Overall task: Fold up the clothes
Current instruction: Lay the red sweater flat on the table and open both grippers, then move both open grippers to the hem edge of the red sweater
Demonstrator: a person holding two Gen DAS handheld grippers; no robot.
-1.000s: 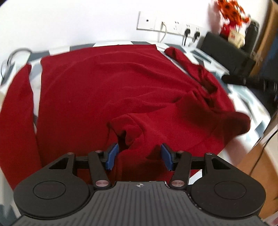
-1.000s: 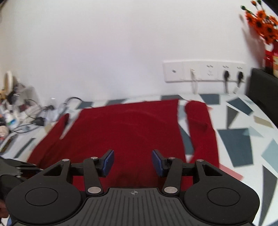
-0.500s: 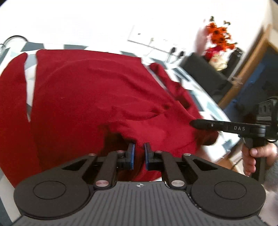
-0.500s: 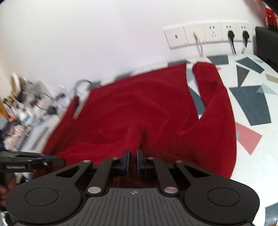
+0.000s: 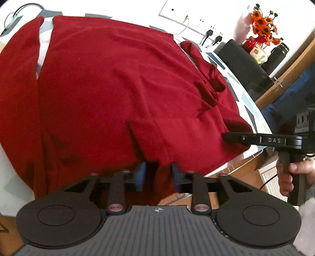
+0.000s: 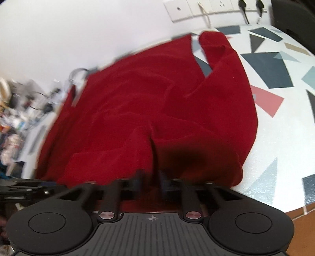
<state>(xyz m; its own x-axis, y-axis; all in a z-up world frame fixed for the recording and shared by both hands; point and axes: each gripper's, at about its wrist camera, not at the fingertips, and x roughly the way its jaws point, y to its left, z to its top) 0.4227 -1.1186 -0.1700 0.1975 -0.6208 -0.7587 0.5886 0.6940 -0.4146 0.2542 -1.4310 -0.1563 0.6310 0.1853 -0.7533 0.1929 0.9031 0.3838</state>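
Between both opening jaws, red garment [image 5: 122, 94] hem

A white worktop [image 6: 279, 137] patterned with grey, blue and pink triangles stands against a white wall carrying a white socket strip [image 6: 206, 7] with two black plugs. Orange artificial flowers [image 5: 263, 23], a dark flask [image 5: 277, 55] and a black box [image 5: 244, 65] occupy one corner; blurred clutter [image 6: 17, 110] fills the opposite end.
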